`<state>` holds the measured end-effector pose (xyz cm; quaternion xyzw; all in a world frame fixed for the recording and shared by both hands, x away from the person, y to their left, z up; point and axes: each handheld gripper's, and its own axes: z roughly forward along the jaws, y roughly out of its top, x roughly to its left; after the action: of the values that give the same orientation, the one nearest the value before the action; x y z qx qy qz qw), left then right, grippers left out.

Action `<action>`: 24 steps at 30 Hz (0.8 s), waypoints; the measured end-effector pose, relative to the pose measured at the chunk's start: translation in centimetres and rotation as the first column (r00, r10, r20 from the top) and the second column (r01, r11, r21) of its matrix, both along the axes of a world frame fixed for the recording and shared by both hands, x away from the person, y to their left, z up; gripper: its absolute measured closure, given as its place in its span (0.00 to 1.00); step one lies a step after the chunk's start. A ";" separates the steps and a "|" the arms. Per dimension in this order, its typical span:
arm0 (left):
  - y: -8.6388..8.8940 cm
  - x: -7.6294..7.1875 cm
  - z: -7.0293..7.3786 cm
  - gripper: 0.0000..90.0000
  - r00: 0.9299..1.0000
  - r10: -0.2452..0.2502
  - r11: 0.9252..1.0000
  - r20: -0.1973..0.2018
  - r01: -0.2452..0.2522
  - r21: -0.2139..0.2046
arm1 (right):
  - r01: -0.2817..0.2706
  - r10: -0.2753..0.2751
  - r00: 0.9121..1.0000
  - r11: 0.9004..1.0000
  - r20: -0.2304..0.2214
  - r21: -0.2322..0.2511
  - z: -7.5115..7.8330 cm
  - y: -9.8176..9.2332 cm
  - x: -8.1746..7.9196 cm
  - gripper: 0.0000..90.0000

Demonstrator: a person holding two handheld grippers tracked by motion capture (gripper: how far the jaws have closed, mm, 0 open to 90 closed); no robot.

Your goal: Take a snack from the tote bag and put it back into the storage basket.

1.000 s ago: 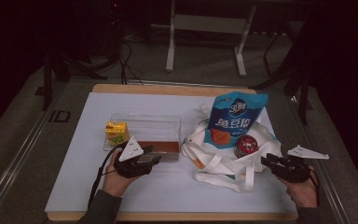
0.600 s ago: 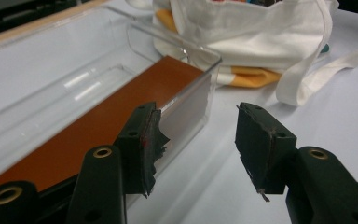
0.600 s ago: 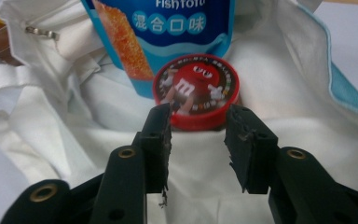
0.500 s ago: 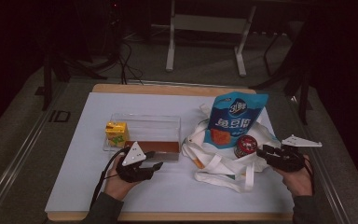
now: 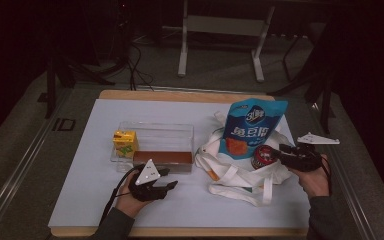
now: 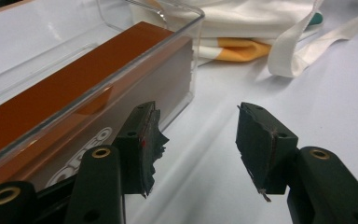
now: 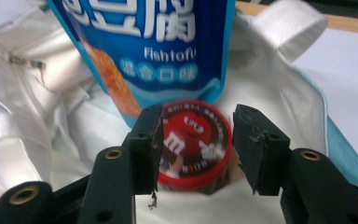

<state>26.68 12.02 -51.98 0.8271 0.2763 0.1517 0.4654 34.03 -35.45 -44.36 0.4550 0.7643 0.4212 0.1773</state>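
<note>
- M&M's tub [image 5: 264,156], high view: red lid, on white tote bag [image 5: 230,165] at 4 o'clock of table [image 5: 90,165], below blue snack pouch [image 5: 250,127]; right gripper [image 5: 286,156] at its 3 o'clock.
- Left gripper view: left gripper [image 6: 198,140] jaws apart, nothing between, clear box [image 6: 121,70] at 10 o'clock.
- Right gripper view: tub [image 7: 195,142] between jaws that have just been opening; right pad looks clear of it.

Seen from above at the near edge: left gripper [image 5: 166,184] held low in the left hand [image 5: 132,199], jaws parted and empty. Farther right, right gripper [image 5: 279,153] gripped level in the right hand [image 5: 315,180], jaws just opening.
</note>
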 end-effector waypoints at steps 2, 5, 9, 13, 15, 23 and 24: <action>0.0 0.0 -0.3 0.56 1.000 -0.008 1.000 -0.005 0.008 -0.005 | -0.008 0.008 1.000 1.000 0.001 0.013 0.3 0.2 0.3 0.58; 0.0 0.1 -0.5 0.56 1.000 -0.020 1.000 -0.010 0.020 -0.010 | -0.013 0.013 1.000 1.000 0.001 -0.005 0.4 0.5 0.8 0.57; 0.0 0.1 -0.5 0.56 0.999 -0.037 0.999 -0.012 0.037 -0.027 | -0.014 0.014 1.000 1.000 0.000 -0.016 0.5 0.7 1.3 0.56; -0.1 0.1 -0.7 0.56 0.998 -0.057 0.998 -0.011 0.057 -0.028 | -0.016 0.016 1.000 1.000 -0.002 -0.007 0.5 1.1 2.0 0.54; -0.2 0.1 -0.7 0.57 0.998 -0.057 0.998 -0.009 0.057 -0.021 | -0.013 0.013 1.000 1.000 0.005 -0.003 0.6 1.1 2.3 0.53; -0.5 0.4 -1.3 0.57 0.997 -0.069 0.998 -0.030 0.069 -0.007 | -0.016 0.016 1.000 1.000 0.015 0.014 1.1 1.1 3.0 0.50; -0.6 0.4 -1.3 0.57 0.997 -0.070 0.998 -0.030 0.070 -0.005 | -0.018 0.017 1.000 1.000 0.017 0.018 1.2 1.1 3.1 0.50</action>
<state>27.07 11.46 -53.30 0.8374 0.2542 0.1223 0.4681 37.10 -34.31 -43.16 0.4464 0.7630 0.4332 0.1758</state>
